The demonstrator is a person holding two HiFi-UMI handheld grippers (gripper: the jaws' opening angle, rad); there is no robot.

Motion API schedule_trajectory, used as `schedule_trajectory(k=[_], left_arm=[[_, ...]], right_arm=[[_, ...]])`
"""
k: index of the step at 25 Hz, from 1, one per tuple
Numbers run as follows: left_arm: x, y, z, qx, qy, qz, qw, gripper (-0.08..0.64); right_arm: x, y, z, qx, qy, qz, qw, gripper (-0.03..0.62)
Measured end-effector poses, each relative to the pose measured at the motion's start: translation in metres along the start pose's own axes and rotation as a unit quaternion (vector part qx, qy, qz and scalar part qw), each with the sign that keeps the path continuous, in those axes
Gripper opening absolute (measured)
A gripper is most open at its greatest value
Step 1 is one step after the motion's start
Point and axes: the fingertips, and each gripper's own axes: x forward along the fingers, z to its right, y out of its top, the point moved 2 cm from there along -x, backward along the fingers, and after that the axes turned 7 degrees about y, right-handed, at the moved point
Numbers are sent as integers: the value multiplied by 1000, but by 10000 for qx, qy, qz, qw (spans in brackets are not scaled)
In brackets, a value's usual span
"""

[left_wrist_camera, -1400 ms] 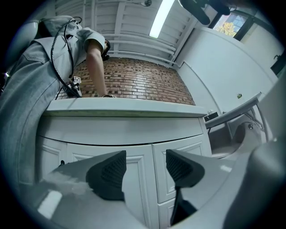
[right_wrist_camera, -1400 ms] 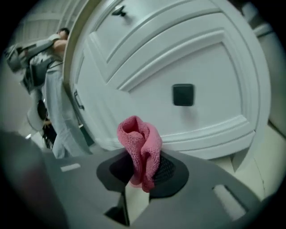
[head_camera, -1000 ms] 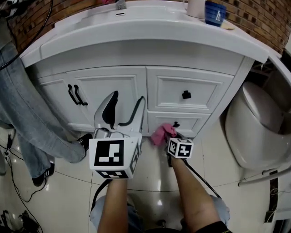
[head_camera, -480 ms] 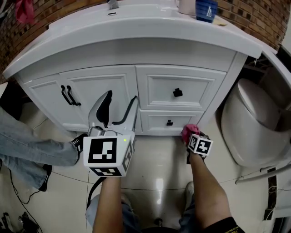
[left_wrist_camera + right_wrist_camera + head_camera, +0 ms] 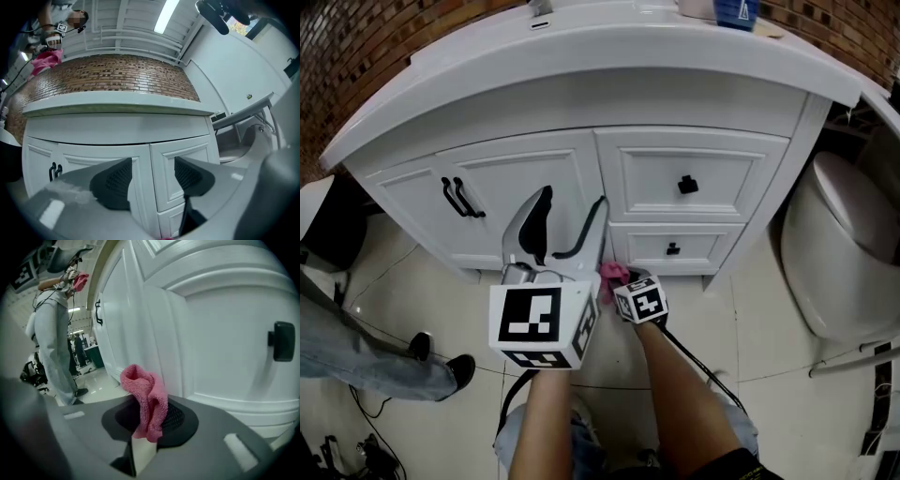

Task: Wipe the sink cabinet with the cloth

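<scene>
grey left gripper (image 5: 569, 200) carries a black-and-white marker cube (image 5: 534, 323).

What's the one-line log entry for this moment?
right gripper: shut on pink cloth, beside lower drawer | left gripper: open, empty, facing cabinet

Free passage over tiled floor (image 5: 398, 286) before sink cabinet (image 5: 534, 178); toilet (image 5: 842, 253) crowds right, bystander's leg (image 5: 361, 352) left.

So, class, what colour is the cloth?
Pink; the cloth shows best in the right gripper view.
</scene>
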Motion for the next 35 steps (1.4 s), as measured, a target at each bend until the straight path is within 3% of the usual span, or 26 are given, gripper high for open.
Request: schedule_trajectory(k=[6, 10, 12, 15, 16, 19, 27, 32, 35], left_arm=[[1, -3, -2, 11, -43, -27, 10000, 291], [4, -2, 1, -102, -91, -16, 9999, 293], [4, -1, 5, -143, -156, -5, 9998, 296], [4, 2, 9, -164, -196, 24, 9997, 298], [3, 3, 9, -165, -201, 32, 9997, 298], [2, 4, 10, -167, -192, 26, 9997, 299], [-9, 8, 19, 2, -236, -6, 9997, 302], [-31, 12, 23, 144, -302, 113, 9994, 285], [-45, 23, 21, 154, -367, 275, 9988, 279]], right_arm=[[-20, -10, 41, 160, -896, -225, 9956, 72], [-67, -30, 88, 70, -1526, -758, 9854, 72], [-102, -42, 118, 308, -2007, -858, 9754, 72], [-169, -53, 169, 777, -3078, -730, 9455, 72], [-185, -54, 180, 976, -3250, -562, 9390, 72], [-210, -54, 197, 1314, -3254, -141, 9363, 72], [-254, 11, 161, 519, -3250, 274, 9439, 72], [-322, 96, 126, 428, -3304, 1789, 9257, 72], [-357, 133, 87, 150, -3206, 2283, 9192, 72]])
